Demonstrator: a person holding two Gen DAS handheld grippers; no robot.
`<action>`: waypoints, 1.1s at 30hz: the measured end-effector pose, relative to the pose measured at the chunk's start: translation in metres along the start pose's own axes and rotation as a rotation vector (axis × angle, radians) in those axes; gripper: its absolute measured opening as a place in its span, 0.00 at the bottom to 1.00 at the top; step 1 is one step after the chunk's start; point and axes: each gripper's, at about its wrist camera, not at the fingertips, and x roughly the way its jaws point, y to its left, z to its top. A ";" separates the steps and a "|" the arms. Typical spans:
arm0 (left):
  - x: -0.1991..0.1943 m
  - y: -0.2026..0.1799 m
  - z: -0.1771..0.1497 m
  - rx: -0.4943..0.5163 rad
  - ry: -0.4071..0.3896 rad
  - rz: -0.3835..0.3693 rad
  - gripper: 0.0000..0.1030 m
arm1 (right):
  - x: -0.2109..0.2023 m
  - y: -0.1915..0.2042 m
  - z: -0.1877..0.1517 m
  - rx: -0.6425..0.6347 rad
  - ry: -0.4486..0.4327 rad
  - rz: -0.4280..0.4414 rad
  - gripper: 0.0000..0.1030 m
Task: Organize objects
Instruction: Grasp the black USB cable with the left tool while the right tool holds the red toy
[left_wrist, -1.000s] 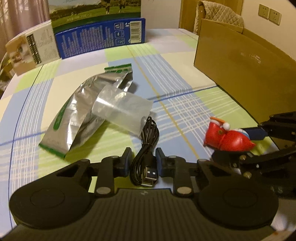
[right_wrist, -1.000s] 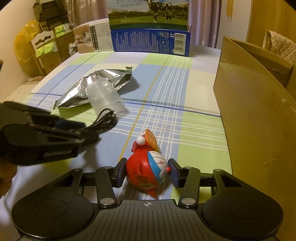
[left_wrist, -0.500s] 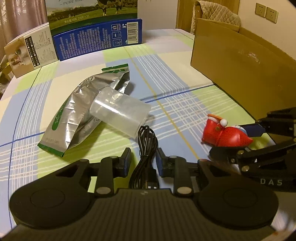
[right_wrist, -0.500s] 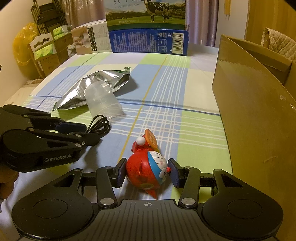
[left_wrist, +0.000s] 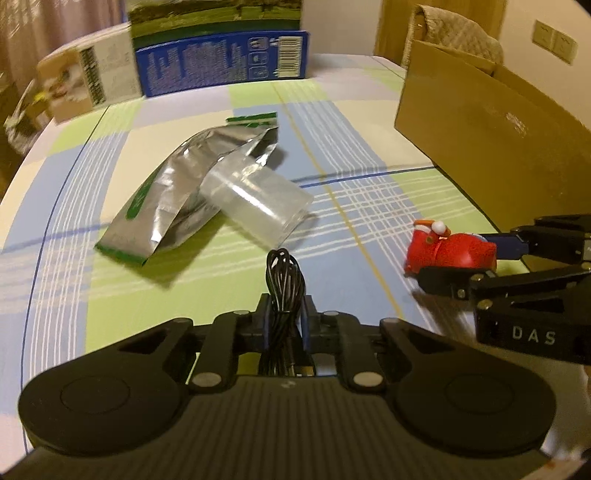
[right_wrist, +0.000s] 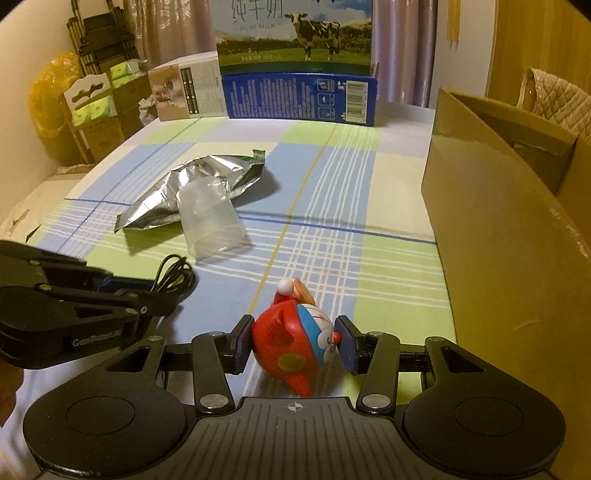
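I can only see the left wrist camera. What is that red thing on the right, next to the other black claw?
Observer: The right wrist camera shows the red toy is a figurine with a blue-and-white cartoon face. The right gripper has a pad touching each side of it.
Operator: And the big blue box at the back?
Observer: That milk carton shows a cow on grass and the words PURE MILK.

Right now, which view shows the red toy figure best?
The right wrist view: the red toy figure fills the foreground between the right gripper pads, its face visible. The left wrist view shows it only small, side-on, at the right edge.
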 end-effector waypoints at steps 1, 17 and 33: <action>-0.003 0.000 -0.002 -0.015 0.003 -0.001 0.11 | -0.002 0.001 -0.001 -0.004 0.000 0.001 0.43; -0.057 -0.025 -0.033 -0.096 0.024 -0.019 0.10 | -0.057 0.012 -0.028 0.000 -0.018 0.001 0.43; -0.102 -0.037 -0.042 -0.149 -0.011 -0.041 0.10 | -0.111 0.016 -0.040 0.030 -0.062 -0.011 0.43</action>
